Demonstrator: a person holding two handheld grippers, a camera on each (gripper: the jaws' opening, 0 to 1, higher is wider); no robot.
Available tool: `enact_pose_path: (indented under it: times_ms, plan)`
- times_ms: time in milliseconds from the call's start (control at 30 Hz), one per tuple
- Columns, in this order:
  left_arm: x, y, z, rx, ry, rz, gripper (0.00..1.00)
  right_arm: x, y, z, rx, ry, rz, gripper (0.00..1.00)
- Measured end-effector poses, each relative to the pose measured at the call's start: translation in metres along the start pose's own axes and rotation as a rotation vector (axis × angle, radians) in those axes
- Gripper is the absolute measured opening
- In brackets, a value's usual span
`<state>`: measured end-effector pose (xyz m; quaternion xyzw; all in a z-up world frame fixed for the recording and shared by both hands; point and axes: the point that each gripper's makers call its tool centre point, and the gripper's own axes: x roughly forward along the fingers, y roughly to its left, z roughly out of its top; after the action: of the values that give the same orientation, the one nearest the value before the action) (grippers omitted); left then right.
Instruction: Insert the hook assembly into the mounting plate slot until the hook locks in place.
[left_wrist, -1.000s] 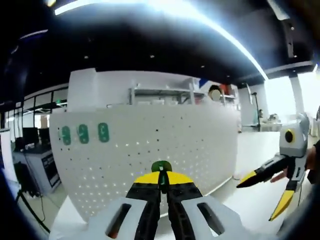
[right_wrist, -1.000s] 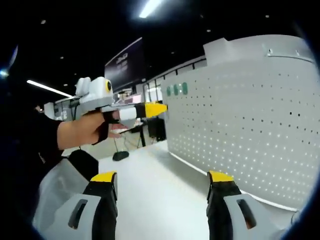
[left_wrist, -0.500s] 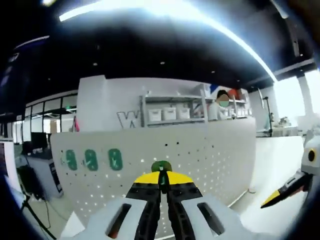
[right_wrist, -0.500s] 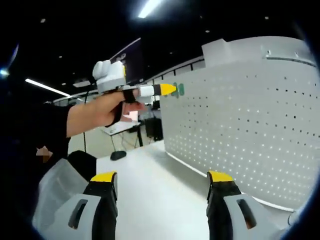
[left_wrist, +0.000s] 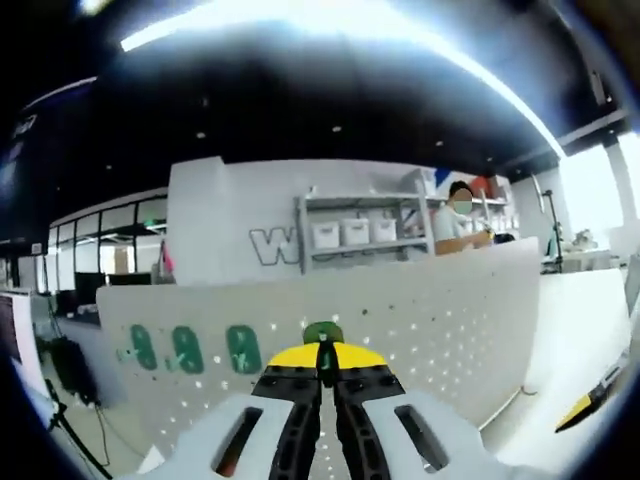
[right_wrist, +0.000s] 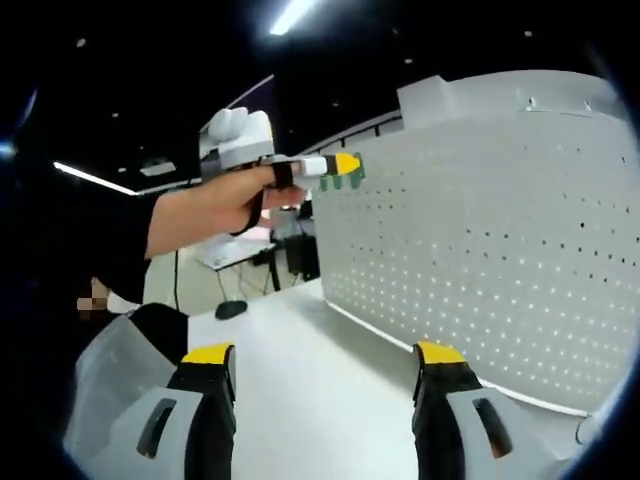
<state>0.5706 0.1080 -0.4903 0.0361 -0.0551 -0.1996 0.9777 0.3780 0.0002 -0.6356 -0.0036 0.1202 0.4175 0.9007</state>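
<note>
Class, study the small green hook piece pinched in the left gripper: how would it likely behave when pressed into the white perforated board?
The small green hook piece looks like moulded plastic, so probably stiff and light. The left gripper pinches only a narrow part, so it might twist if pushed off-axis. The white perforated board stands upright and thin; it may flex or rock slightly.

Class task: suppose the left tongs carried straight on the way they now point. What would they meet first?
Most likely the white pegboard. The left tongs, shut on a green hook, point at its upper part, right of three green hooks already mounted. Depth is unclear.
</note>
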Motion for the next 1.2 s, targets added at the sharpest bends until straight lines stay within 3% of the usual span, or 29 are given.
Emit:
enact_pose_path:
  times_ms: [267, 633, 1200]
  plan:
    - [0.015, 0.008, 0.005, 0.008, -0.012, 0.022, 0.03, -0.006, -0.007, -0.004, 0.020, -0.001, -0.018, 0.73]
    - [0.017, 0.015, 0.001, 0.035, -0.011, 0.054, 0.03, -0.008, -0.011, -0.007, 0.026, 0.007, -0.028, 0.72]
    - [0.022, 0.009, -0.002, 0.024, -0.019, 0.063, 0.03, -0.011, -0.012, -0.014, 0.045, 0.017, -0.028, 0.71]
